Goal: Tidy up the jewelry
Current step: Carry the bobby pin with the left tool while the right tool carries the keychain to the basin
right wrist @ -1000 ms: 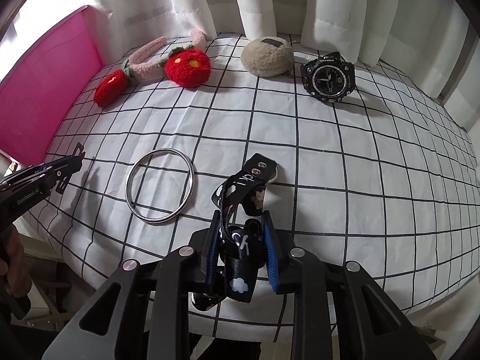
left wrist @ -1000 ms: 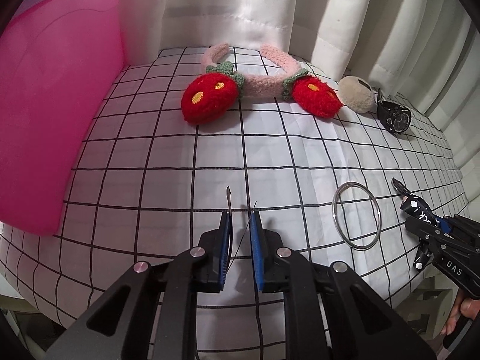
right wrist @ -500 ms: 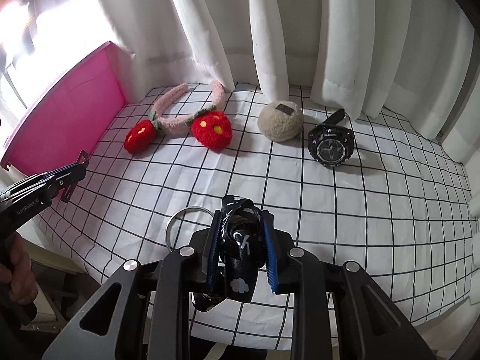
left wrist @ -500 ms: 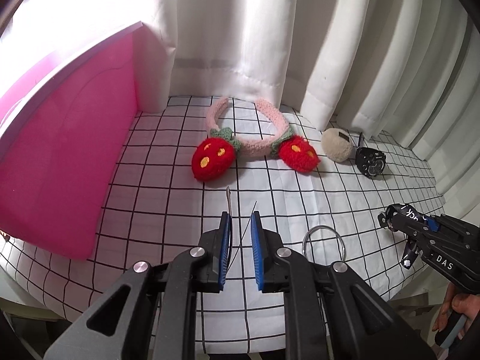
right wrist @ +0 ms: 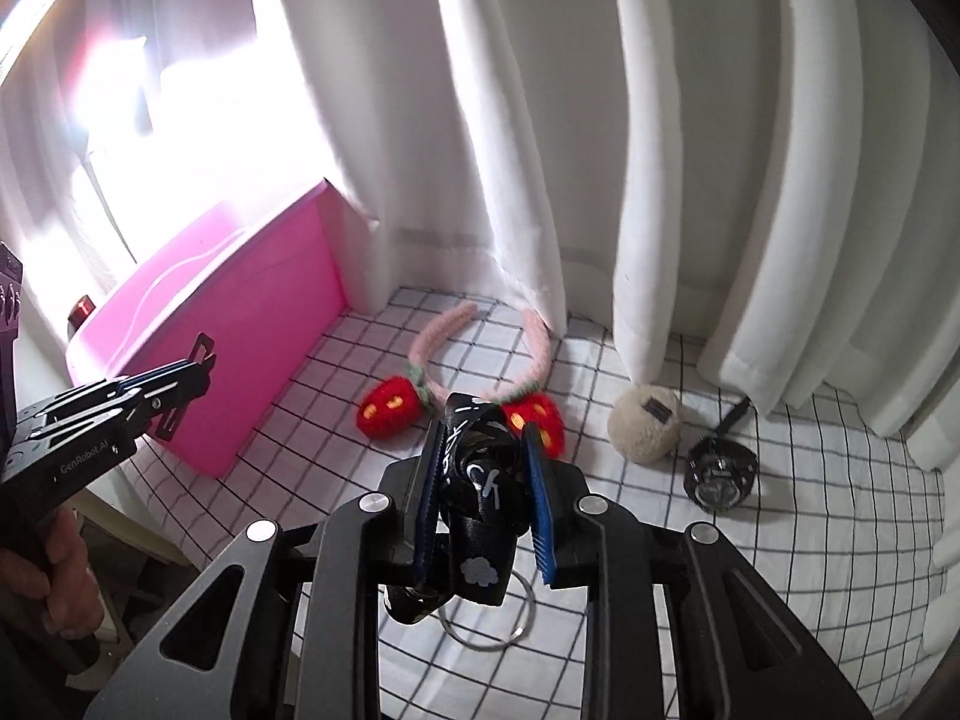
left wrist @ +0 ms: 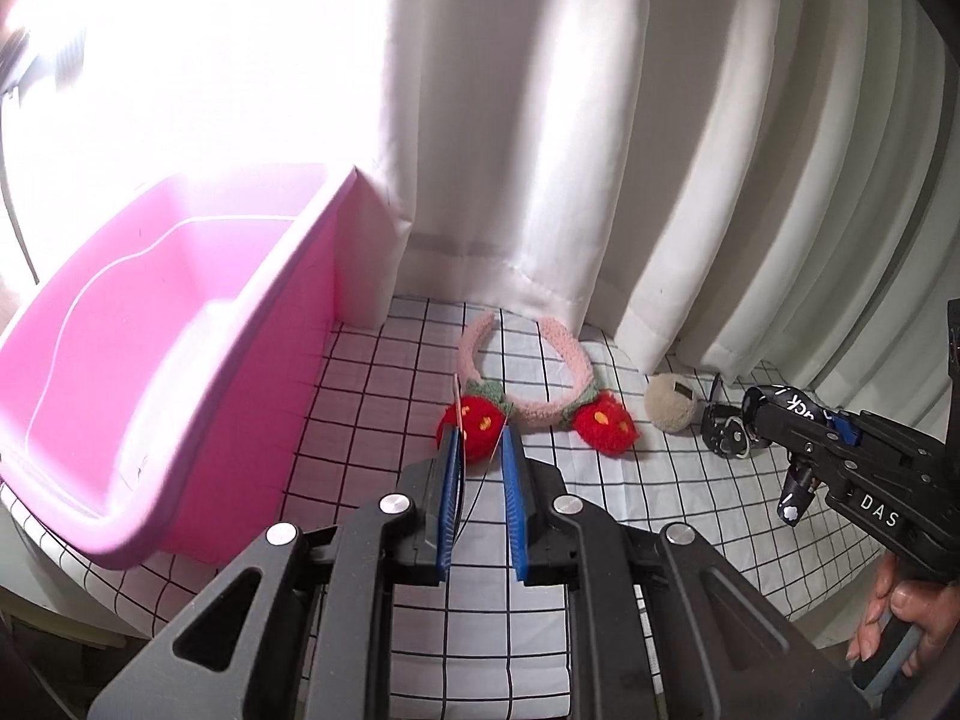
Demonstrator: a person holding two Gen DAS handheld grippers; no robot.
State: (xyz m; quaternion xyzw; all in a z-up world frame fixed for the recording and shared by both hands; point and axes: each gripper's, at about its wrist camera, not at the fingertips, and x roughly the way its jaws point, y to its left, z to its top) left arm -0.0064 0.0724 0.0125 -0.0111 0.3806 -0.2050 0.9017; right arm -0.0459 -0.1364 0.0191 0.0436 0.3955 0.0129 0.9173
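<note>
Jewelry is split now between the two grippers & the table. Black printed strap [right wrist: 477, 480], prob. a bracelet, sits bunched between the pads of the right gripper [right wrist: 480, 468], which is closed on it and lifted above the cloth. Left gripper [left wrist: 482, 468] has its fingers narrow on a thin hair clip [left wrist: 459, 420], w/ a fine dark thread hanging in the gap. I judge both are raised so high to clear the wall of the pink bin [left wrist: 180, 324] at the left before dropping.

Lying on the checked tablecloth [right wrist: 780, 540]: silver bangle [right wrist: 489, 630] at the near side, just under the right gripper; pink strawberry headband [right wrist: 474, 354] far, by the white curtain [right wrist: 690, 180]; beige fluffy ball [right wrist: 645, 423] to its right, then black wristwatch [right wrist: 720, 471], close beside the ball.

Bin stands at the far-left, against the curtain. The inside part which shows looks bare; the bottom is overexposed, so cannot tell for sure.
</note>
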